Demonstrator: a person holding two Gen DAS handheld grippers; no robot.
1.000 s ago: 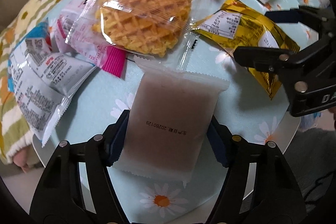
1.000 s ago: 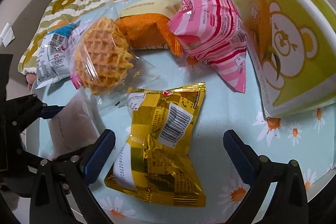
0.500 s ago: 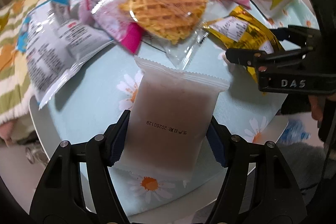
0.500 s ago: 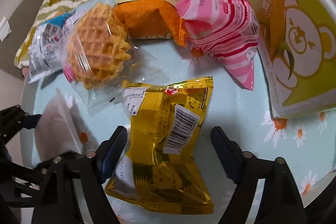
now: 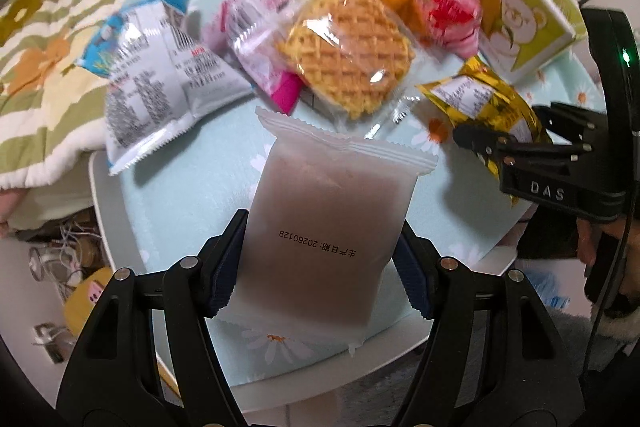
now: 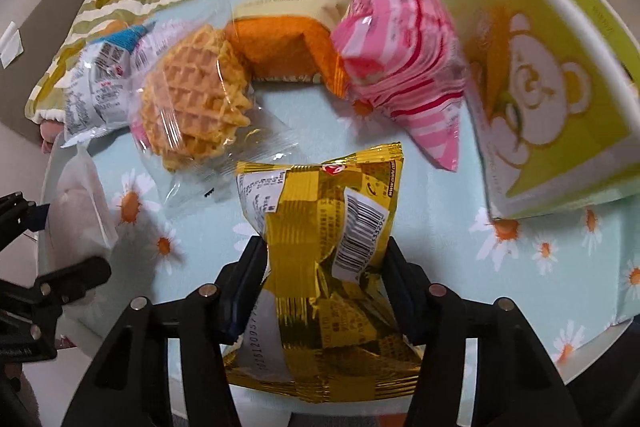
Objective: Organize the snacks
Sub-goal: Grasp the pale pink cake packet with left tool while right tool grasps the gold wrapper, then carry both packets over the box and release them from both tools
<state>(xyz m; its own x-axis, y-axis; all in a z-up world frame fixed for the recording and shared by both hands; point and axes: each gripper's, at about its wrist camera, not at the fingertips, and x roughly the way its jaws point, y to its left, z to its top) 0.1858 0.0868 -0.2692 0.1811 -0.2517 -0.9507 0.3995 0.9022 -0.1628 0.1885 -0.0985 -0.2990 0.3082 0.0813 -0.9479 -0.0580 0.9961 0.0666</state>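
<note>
Snacks lie scattered on a daisy-print tablecloth. The left gripper pinches a frosted white packet by its sides — raised off the cloth. The right gripper, jaws just closing, squeezes the gold packet; at its 11 o'clock sits a wrapped waffle.

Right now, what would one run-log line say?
left tool: grips frosted translucent packet | right tool: just closed on crinkly gold foil packet | wrapped waffle: on table

Snack packets: seven; box: one; grippers: two
</note>
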